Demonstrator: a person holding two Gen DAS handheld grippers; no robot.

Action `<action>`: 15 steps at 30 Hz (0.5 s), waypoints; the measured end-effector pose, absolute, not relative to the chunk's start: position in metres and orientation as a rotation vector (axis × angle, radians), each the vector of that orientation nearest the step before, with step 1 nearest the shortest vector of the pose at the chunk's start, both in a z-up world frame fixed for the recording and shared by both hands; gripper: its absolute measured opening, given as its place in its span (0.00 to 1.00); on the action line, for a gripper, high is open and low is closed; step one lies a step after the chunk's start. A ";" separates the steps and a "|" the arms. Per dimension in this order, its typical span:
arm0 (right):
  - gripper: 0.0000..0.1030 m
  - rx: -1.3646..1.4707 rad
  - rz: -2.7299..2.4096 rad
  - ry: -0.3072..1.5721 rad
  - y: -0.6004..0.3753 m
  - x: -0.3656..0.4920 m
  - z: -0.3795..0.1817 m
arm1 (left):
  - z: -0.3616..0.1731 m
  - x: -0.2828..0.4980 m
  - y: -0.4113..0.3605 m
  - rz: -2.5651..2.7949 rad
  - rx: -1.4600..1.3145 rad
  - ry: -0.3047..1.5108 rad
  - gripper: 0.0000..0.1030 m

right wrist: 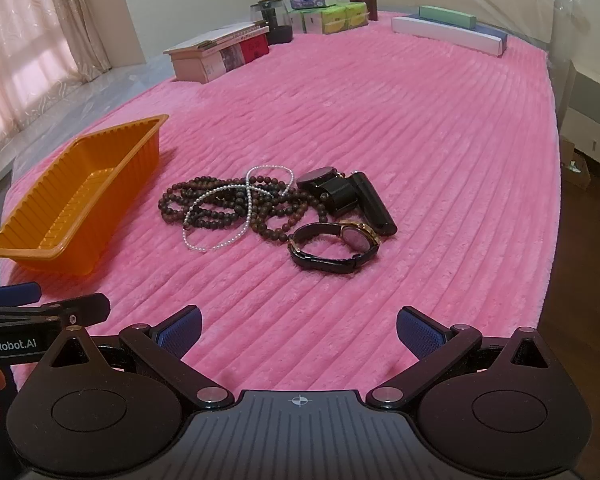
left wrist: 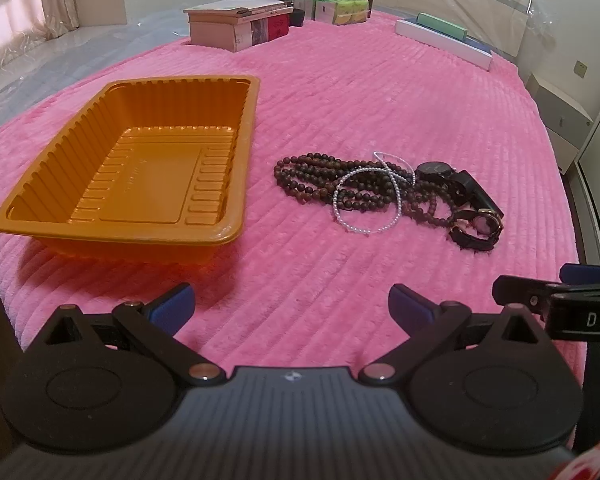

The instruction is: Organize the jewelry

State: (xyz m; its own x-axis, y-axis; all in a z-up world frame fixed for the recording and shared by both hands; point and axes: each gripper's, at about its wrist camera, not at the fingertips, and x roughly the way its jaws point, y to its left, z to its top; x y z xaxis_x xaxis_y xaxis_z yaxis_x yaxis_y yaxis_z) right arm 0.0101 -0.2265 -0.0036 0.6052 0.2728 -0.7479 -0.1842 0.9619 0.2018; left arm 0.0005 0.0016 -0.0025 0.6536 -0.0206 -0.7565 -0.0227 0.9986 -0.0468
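An empty orange plastic tray [left wrist: 236,152] [right wrist: 24,254] sits on the pink bed cover, left of a jewelry pile. The pile holds a long brown bead necklace [left wrist: 312,178] [right wrist: 220,216], a white pearl strand [left wrist: 356,226] [right wrist: 216,246] across it, a black watch [left wrist: 456,184] [right wrist: 336,190] and a gold-rimmed watch with a black strap [left wrist: 478,228] [right wrist: 332,248]. My left gripper [left wrist: 290,306] is open and empty, near the front edge, short of the pile. My right gripper [right wrist: 298,332] is open and empty, in front of the watches.
The pink ribbed cover [right wrist: 420,128] spreads wide behind the pile. At the far end stand a stack of books and boxes [left wrist: 240,24] [right wrist: 220,52], tea and tissue boxes [right wrist: 328,12] and long flat boxes [right wrist: 448,30]. A white cabinet [right wrist: 592,120] stands right of the bed.
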 end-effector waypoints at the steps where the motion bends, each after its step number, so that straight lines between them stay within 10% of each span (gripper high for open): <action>1: 1.00 0.107 0.264 0.882 -0.226 0.010 -0.004 | -0.003 0.000 0.001 0.001 -0.054 0.858 0.99; 15: 1.00 0.107 0.260 0.885 -0.226 0.011 -0.006 | -0.004 0.000 -0.001 -0.004 -0.058 0.860 0.99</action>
State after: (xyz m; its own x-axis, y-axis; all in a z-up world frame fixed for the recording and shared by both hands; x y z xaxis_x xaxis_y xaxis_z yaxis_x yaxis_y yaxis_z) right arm 0.0107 -0.2264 -0.0059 0.6045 0.2682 -0.7501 -0.1803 0.9633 0.1991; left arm -0.0004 -0.0006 -0.0042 0.6527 -0.0269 -0.7571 -0.0197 0.9984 -0.0525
